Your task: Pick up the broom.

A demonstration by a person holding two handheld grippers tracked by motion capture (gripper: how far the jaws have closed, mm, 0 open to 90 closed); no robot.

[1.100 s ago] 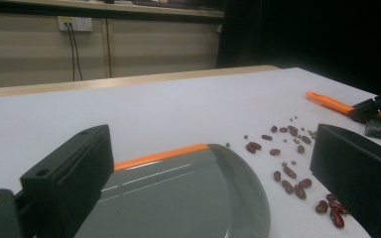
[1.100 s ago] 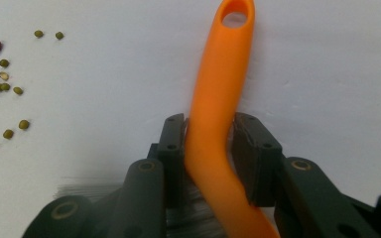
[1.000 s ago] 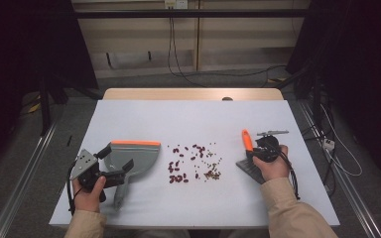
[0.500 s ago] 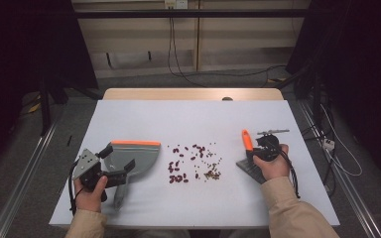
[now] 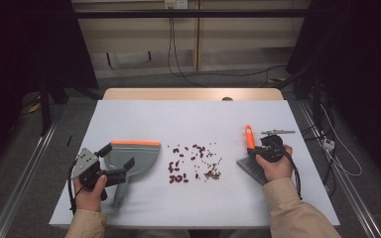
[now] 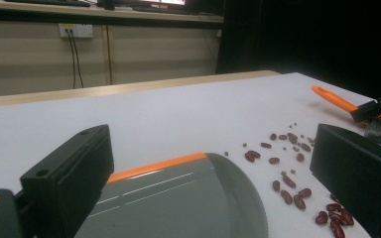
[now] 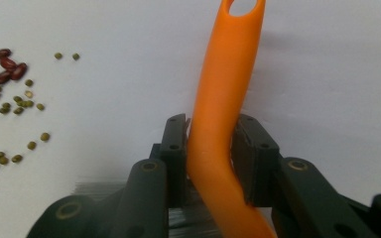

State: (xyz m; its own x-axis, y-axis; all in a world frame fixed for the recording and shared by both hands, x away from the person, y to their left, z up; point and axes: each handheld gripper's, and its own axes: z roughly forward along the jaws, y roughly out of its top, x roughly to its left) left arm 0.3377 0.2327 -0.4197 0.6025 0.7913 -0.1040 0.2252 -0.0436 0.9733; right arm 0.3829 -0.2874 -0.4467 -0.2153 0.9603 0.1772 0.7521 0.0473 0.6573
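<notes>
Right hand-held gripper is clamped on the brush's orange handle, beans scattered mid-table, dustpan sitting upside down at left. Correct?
Not quite: the dustpan lies right way up, open side facing up, as the high view shows. The rest holds: right hand-held gripper on the brush handle, beans mid-table.

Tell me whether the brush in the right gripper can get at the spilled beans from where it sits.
Probably yes. The right gripper grips the brush by its orange handle, and bare table lies between its bristles and the beans; the dustpan waits on their far side.
</notes>
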